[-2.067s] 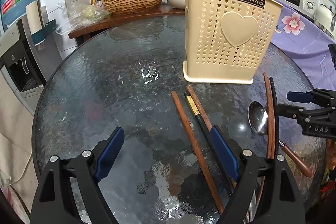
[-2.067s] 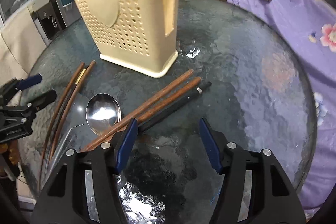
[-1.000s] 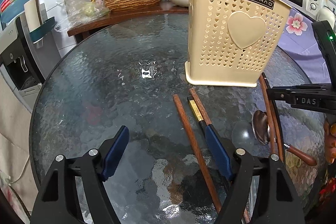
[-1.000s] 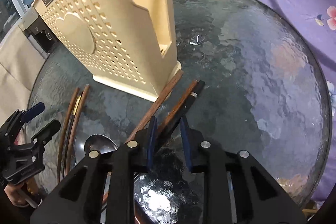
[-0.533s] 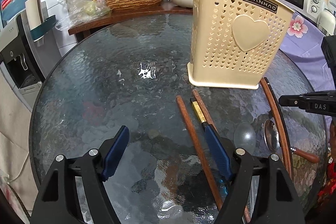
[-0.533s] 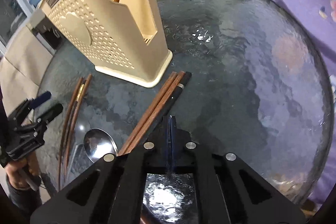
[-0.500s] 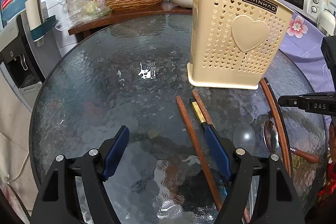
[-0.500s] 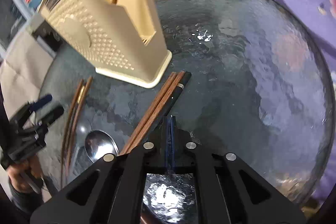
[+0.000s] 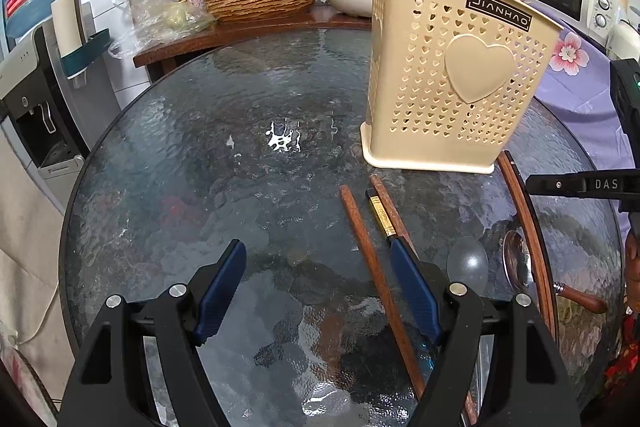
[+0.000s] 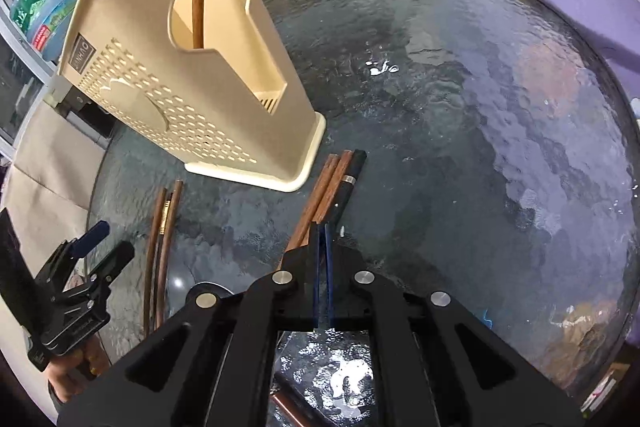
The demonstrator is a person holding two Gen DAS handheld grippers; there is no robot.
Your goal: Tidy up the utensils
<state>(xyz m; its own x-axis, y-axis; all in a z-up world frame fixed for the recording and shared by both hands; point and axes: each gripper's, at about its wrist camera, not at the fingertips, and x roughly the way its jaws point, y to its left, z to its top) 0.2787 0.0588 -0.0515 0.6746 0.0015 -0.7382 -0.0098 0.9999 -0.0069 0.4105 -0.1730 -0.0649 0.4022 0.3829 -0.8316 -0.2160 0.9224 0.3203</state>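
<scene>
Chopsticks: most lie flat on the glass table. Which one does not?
The brown chopstick standing upright inside the cream holder, seen through its side cut-out; all the others lie on the table.

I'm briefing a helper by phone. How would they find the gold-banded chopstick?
Start at the cream holder on the glass table. Just in front of its base lie three chopsticks; the black one in the middle carries a gold band, its neighbours being plain brown wood.

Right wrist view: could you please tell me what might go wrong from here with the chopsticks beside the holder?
1. The right tool is shut, pads almost touching, with the brown chopsticks passing its left side; it may hold only the tip of the black chopstick, or nothing, so a lift could fail.
2. The holder stands close to the chopsticks' far ends; swinging them up could knock it.
</scene>
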